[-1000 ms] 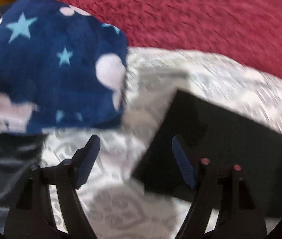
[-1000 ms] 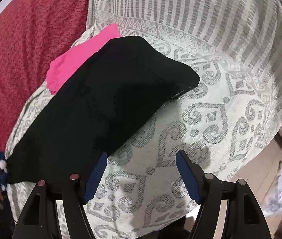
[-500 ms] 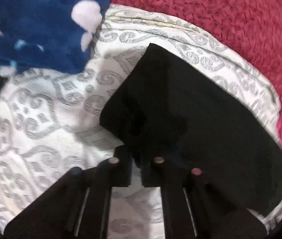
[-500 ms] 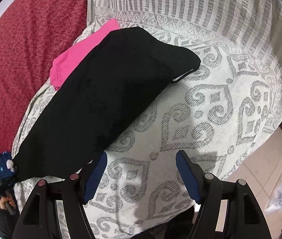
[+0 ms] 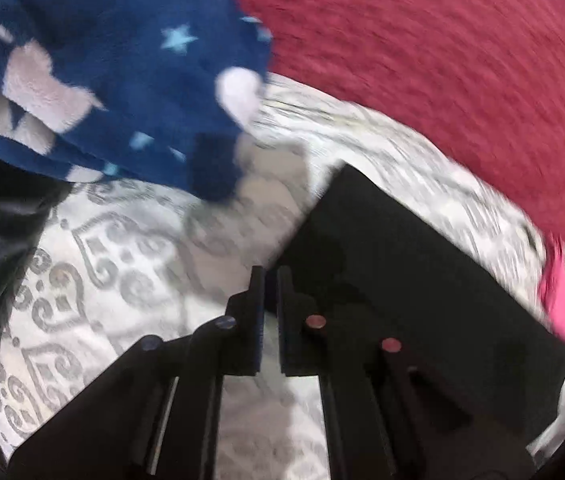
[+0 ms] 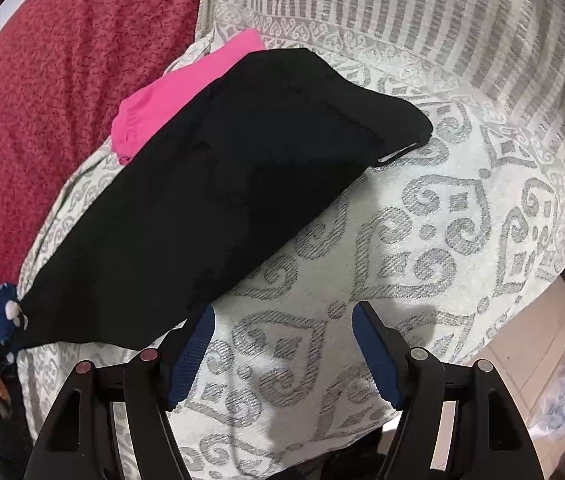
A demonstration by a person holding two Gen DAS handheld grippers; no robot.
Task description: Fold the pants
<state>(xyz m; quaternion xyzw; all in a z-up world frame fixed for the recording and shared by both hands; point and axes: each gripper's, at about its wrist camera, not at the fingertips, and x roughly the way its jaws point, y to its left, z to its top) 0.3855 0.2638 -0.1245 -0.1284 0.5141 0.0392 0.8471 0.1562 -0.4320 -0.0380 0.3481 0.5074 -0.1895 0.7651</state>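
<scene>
Jaws on the left gripper (image 5: 269, 280) stand nearly together with only a thin gap, at the near corner of the black pants (image 6: 218, 204); whether cloth is pinched I cannot tell. On the right gripper (image 6: 284, 316) they stand wide over bare patterned bedspread (image 6: 422, 240), empty. Those pants lie folded lengthwise across the spread, over a pink garment (image 6: 178, 96), beside a red blanket (image 5: 422, 60) and star-print fleece (image 5: 122, 80). No readable writing shows.
</scene>
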